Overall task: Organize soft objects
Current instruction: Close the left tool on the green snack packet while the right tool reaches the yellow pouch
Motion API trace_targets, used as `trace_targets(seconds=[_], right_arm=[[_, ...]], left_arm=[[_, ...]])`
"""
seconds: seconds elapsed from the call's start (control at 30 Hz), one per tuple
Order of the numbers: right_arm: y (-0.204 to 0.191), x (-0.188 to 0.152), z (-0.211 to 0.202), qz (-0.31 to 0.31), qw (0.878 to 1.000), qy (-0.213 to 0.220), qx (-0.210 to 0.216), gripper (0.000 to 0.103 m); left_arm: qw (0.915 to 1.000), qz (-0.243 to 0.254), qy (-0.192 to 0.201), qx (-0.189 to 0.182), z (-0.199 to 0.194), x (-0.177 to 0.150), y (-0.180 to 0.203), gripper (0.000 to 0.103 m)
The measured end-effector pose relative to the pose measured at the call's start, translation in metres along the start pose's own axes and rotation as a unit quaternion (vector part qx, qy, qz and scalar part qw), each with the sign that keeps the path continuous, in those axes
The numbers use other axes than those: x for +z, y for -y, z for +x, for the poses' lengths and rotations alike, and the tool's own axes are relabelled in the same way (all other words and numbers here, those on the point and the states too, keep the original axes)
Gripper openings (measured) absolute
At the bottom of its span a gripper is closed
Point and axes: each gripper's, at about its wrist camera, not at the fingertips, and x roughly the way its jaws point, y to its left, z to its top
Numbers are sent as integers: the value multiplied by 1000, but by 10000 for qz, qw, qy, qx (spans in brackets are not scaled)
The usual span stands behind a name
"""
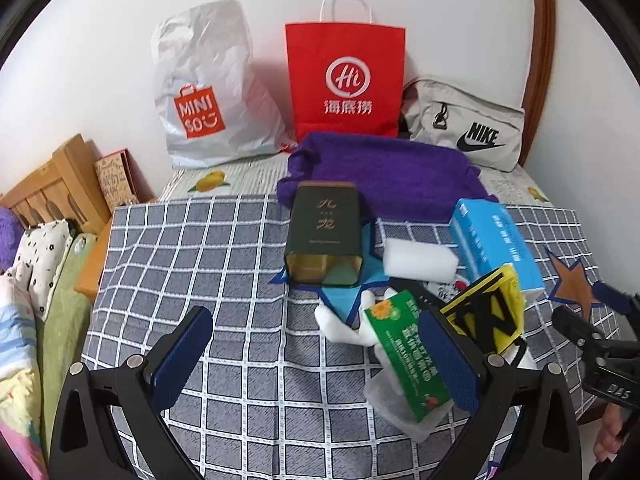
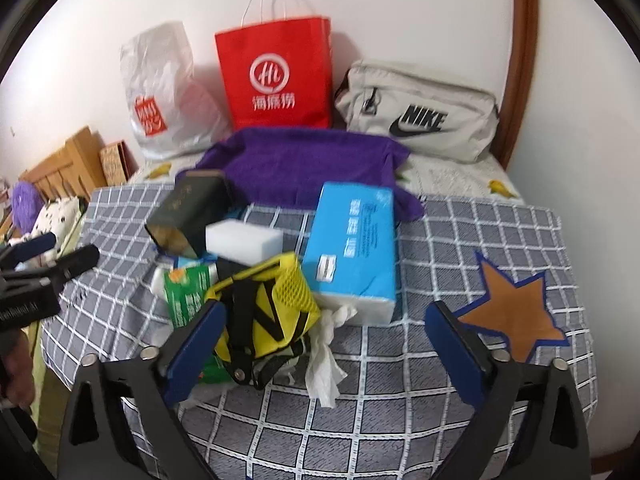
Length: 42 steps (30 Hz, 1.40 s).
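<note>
A pile lies on the grey checked cloth [image 1: 224, 264]: a purple towel [image 1: 384, 176] [image 2: 304, 168], a white sponge block [image 1: 420, 264] [image 2: 244, 242], a blue tissue pack [image 1: 496, 240] [image 2: 352, 248], a yellow-and-black mesh pouch [image 1: 488, 312] [image 2: 272, 304], a green box [image 1: 412, 352] [image 2: 186, 292], a dark tin [image 1: 324, 232] [image 2: 188, 208] and crumpled white tissue [image 2: 326, 360]. My left gripper [image 1: 320, 360] is open, its right finger beside the green box. My right gripper [image 2: 332, 348] is open above the crumpled tissue, its left finger against the pouch.
Against the back wall stand a white Miniso bag [image 1: 204, 92], a red paper bag [image 1: 346, 76] and a grey Nike bag [image 1: 468, 128]. A brown star patch [image 2: 516, 316] lies on the cloth at right. A wooden bed frame [image 1: 52, 184] and bedding are at left.
</note>
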Motion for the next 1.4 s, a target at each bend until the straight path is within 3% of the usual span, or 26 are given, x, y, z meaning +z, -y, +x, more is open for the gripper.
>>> trace_targets(seconds=[0.1, 0.27, 0.47, 0.7, 1.07, 1.4], right_arm=[[0, -5, 15, 11, 9998, -158, 138, 82], [-1, -8, 35, -75, 9997, -185, 169, 81], [-2, -6, 57, -58, 9990, -261, 355, 72], [-6, -4, 70, 49, 9963, -222, 827, 37], [1, -3, 40, 29, 9977, -32, 676, 34], [21, -7, 18, 109, 9984, 148, 527, 34]], left_arm=[[10000, -14, -75, -1, 9, -4, -2, 103], [9997, -44, -230, -39, 26, -10, -5, 103], [9992, -50, -378, -151, 45, -17, -8, 103], [9986, -76, -487, -169, 57, -20, -12, 103], [9973, -47, -550, -489, 65, -26, -9, 103], [9941, 121, -856, -656, 75, -36, 35, 103]])
